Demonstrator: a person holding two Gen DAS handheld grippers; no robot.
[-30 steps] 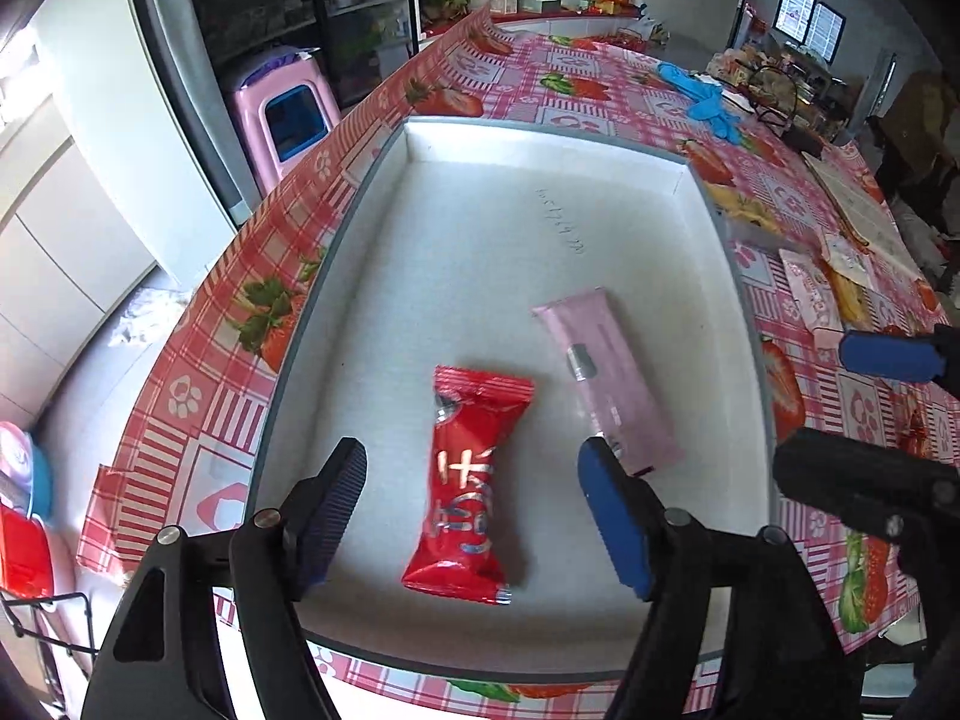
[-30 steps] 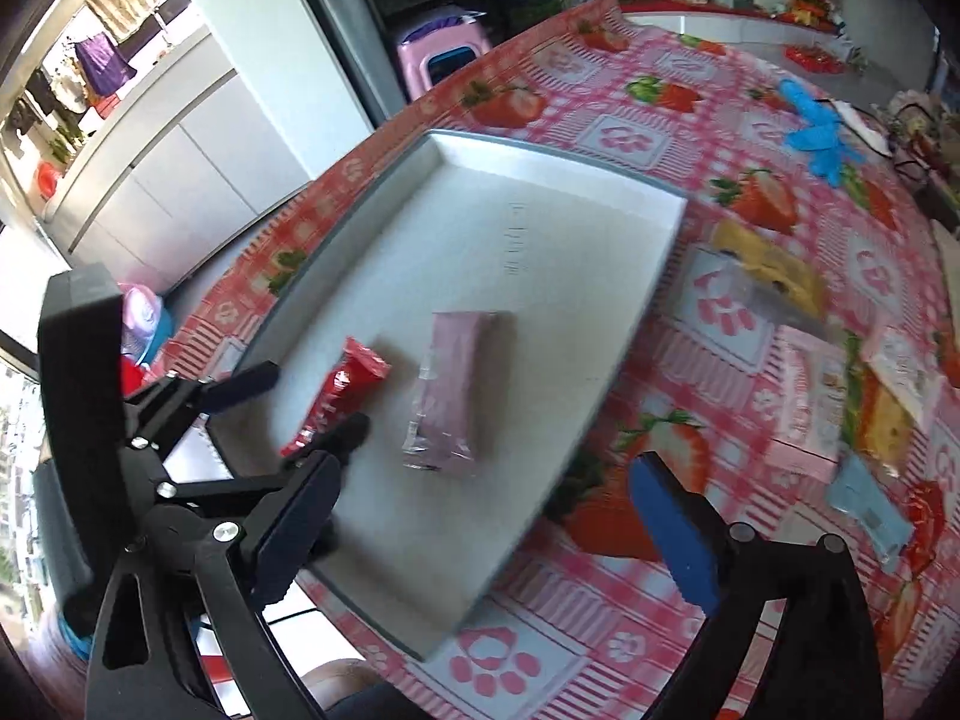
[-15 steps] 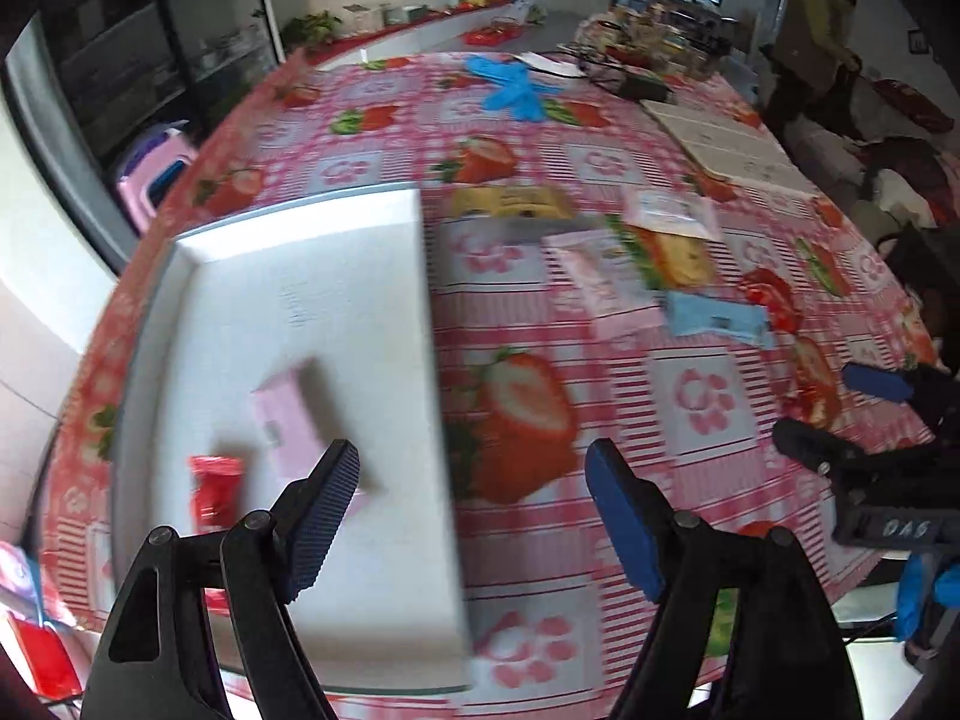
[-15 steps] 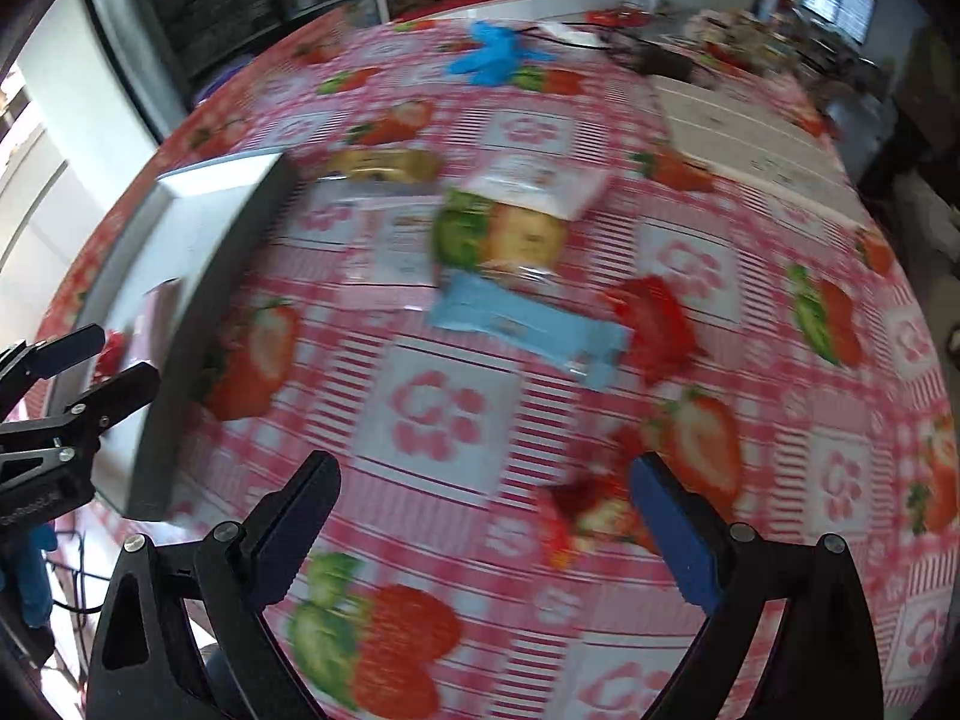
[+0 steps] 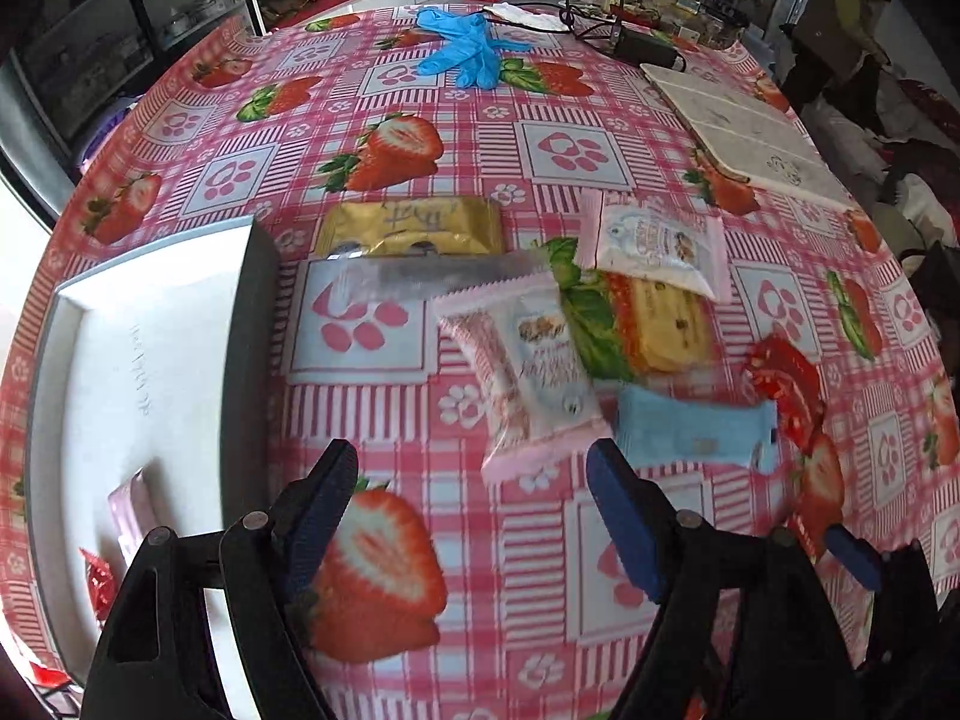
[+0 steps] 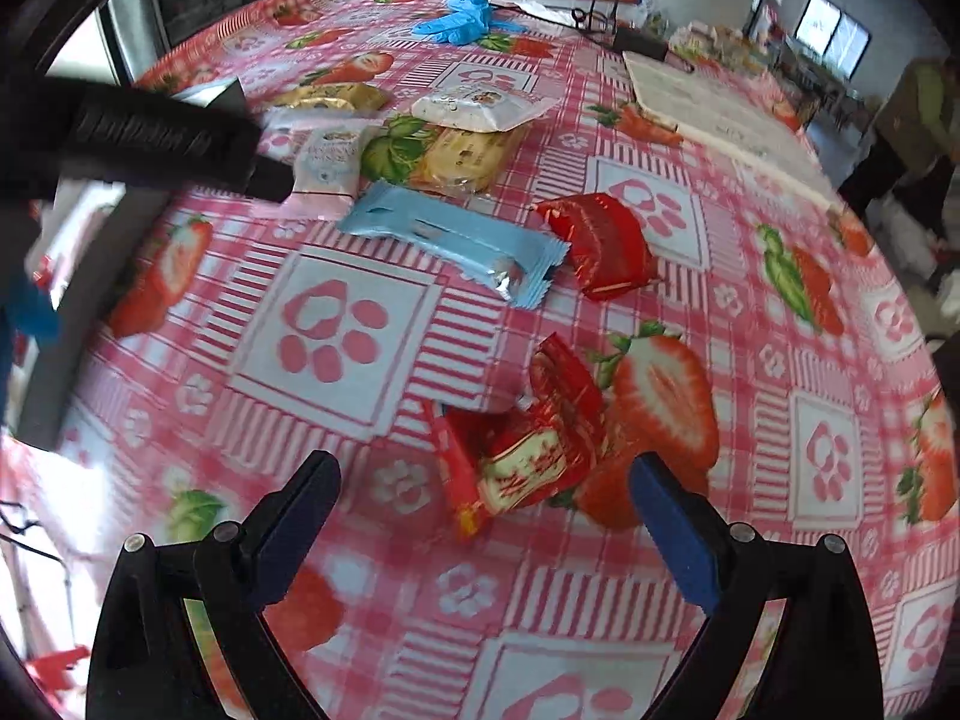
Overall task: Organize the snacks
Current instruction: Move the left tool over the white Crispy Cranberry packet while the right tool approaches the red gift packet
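Note:
A white tray (image 5: 150, 312) at the left holds a pink packet (image 5: 129, 510) and a red packet (image 5: 99, 579). My left gripper (image 5: 471, 468) hangs open over the strawberry tablecloth with nothing between its fingers. Just ahead of it lies a pink-and-white packet (image 5: 528, 372), with a light blue packet (image 5: 690, 432) to its right. My right gripper (image 6: 483, 471) is open and its jaws are opening. A crumpled red-and-gold packet (image 6: 540, 450) lies between them, untouched by the pads. Farther off lie the blue packet (image 6: 456, 240) and another red packet (image 6: 606, 246).
Behind these snacks lie a gold packet (image 5: 414, 227), a white-pink packet (image 5: 654, 243) and a yellow cracker packet (image 5: 654, 324). Blue gloves (image 5: 462, 54), cables (image 5: 636, 45) and a white board (image 5: 750, 132) sit at the far side. A person (image 5: 840, 18) stands beyond the table.
Both grippers have swung right, from over the tray to the loose snacks on the cloth. The right one has come down over the red-and-gold packet.

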